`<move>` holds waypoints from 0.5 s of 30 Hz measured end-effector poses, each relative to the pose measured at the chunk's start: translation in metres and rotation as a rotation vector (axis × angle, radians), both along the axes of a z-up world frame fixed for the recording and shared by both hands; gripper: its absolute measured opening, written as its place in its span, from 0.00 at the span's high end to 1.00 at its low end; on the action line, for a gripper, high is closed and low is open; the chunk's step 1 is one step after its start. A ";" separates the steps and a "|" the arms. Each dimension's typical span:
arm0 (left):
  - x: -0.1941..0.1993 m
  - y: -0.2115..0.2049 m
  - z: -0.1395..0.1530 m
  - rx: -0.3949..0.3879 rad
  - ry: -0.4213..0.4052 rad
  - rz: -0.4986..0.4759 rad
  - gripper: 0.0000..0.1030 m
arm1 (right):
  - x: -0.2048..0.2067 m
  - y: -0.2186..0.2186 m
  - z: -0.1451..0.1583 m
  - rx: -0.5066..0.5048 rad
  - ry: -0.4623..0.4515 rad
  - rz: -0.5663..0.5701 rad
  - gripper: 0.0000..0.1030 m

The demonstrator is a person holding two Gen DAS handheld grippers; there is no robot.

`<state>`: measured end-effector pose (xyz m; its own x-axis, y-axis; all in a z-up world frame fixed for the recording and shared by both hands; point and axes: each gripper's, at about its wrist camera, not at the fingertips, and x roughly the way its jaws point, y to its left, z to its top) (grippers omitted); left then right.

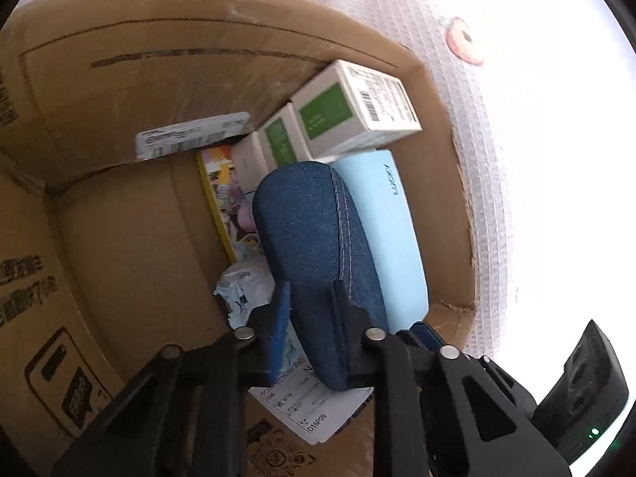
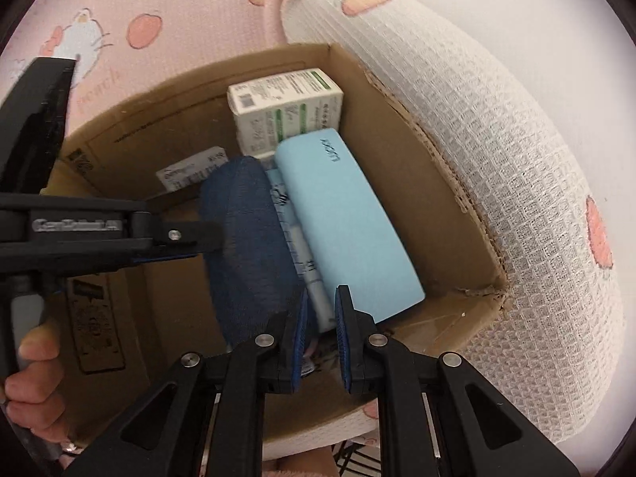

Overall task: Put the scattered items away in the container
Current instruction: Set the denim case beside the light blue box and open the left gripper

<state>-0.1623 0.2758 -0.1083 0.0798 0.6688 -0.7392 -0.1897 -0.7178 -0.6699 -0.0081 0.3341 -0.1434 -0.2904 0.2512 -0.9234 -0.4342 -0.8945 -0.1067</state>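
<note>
Left wrist view: left gripper [image 1: 310, 298] clamps denim case [image 1: 314, 234], lengthwise along fingers.

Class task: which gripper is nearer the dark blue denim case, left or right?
Left. The left gripper clamps the dark blue denim case; the right gripper hovers open beside it.

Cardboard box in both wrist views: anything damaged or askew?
Yes. The brown cardboard box has a ragged, torn right rim. Inside, a white-and-green carton lies tilted atop others, and crumpled white paper sits beside the blue denim case.

Home bedroom, pink cartoon-print bedding [image 2: 167, 12]
</note>
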 end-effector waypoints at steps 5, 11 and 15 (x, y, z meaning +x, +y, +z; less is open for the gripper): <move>-0.023 -0.006 -0.031 0.118 -0.077 0.006 0.84 | 0.006 -0.014 0.007 -0.010 -0.007 0.036 0.90; -0.022 -0.008 -0.043 0.137 -0.084 -0.001 0.84 | -0.002 -0.006 -0.003 0.000 -0.016 0.043 0.90; -0.022 -0.001 -0.042 0.121 -0.081 0.002 0.84 | -0.001 0.006 -0.002 0.006 -0.002 0.023 0.90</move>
